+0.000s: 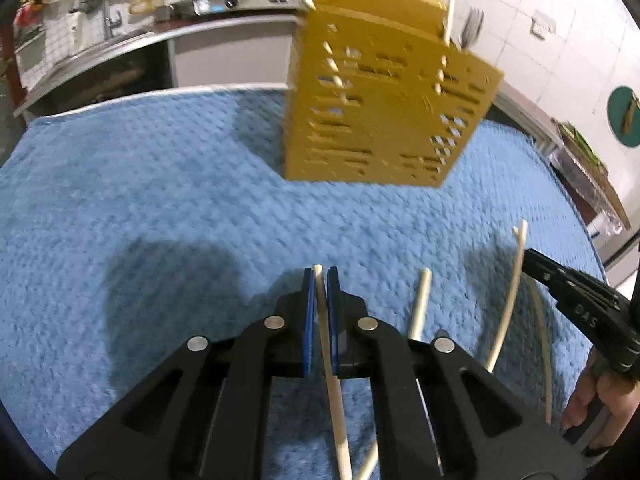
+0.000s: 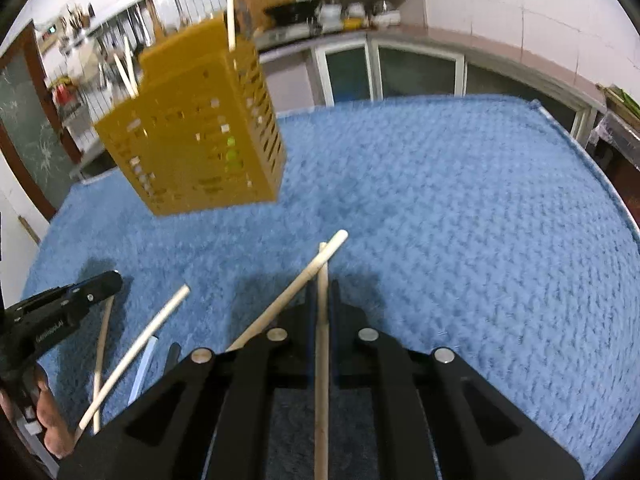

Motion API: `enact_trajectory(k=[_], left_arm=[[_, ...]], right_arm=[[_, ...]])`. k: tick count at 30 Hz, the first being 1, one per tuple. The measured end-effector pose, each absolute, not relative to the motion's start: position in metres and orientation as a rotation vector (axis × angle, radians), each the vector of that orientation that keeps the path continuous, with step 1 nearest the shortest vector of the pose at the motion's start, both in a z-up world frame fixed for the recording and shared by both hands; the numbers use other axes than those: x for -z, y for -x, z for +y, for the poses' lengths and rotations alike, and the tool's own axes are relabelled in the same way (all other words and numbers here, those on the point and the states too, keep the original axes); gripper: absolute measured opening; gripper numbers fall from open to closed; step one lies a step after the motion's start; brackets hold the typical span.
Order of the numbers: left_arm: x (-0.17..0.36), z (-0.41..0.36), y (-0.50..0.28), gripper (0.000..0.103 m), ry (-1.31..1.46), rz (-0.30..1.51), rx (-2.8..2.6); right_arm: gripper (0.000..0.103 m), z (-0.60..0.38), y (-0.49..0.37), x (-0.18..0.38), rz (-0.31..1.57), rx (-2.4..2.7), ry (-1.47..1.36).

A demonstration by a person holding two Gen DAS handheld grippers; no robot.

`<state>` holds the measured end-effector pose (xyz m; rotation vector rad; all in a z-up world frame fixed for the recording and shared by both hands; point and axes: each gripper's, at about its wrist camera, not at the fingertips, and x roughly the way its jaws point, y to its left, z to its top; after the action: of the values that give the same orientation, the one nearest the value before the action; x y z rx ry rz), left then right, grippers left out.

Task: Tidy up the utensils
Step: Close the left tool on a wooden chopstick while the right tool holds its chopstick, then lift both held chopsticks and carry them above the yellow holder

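Note:
A yellow slotted utensil holder (image 1: 380, 100) (image 2: 192, 128) stands on the blue cloth with pale chopsticks (image 1: 451, 4) and a fork (image 1: 472, 28) sticking out of it. My left gripper (image 1: 319, 276) (image 2: 114, 278) is shut on a pale chopstick (image 1: 332, 380), held lengthwise between its blue pads. To its right, my right gripper (image 2: 322, 284) (image 1: 532, 256) is shut on a wooden chopstick (image 2: 321, 380). A second chopstick (image 2: 288, 292) slants across beside the right jaws. One loose chopstick (image 2: 140, 352) (image 1: 420, 304) lies on the cloth between the grippers.
The blue textured cloth (image 2: 460, 220) covers the table, whose edges curve at the back and right. A whitish strip (image 2: 145, 368) and a dark item (image 2: 174, 354) lie near the loose chopstick. Kitchen counters, a stove and shelves stand behind. Hands (image 1: 600, 400) hold the grips.

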<state>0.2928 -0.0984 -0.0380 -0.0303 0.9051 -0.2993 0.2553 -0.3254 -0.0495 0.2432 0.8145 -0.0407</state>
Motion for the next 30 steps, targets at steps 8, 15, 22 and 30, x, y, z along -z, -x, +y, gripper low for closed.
enact_trajectory(k=[8,15,22,30], left_arm=[[-0.005,-0.083,-0.272,0.004,0.015,0.727,0.274],[-0.035,-0.073,-0.261,0.004,0.037,0.638,0.283],[-0.063,-0.062,-0.251,0.003,0.064,0.559,0.305],[-0.092,-0.058,-0.248,0.003,0.082,0.482,0.334]], right_arm=[[0.006,-0.329,-0.224,0.012,0.598,0.056,-0.228],[0.006,-0.336,-0.204,-0.024,0.447,0.046,-0.244],[0.006,-0.333,-0.191,-0.048,0.357,0.034,-0.232],[0.006,-0.327,-0.193,-0.065,0.279,0.011,-0.238]])
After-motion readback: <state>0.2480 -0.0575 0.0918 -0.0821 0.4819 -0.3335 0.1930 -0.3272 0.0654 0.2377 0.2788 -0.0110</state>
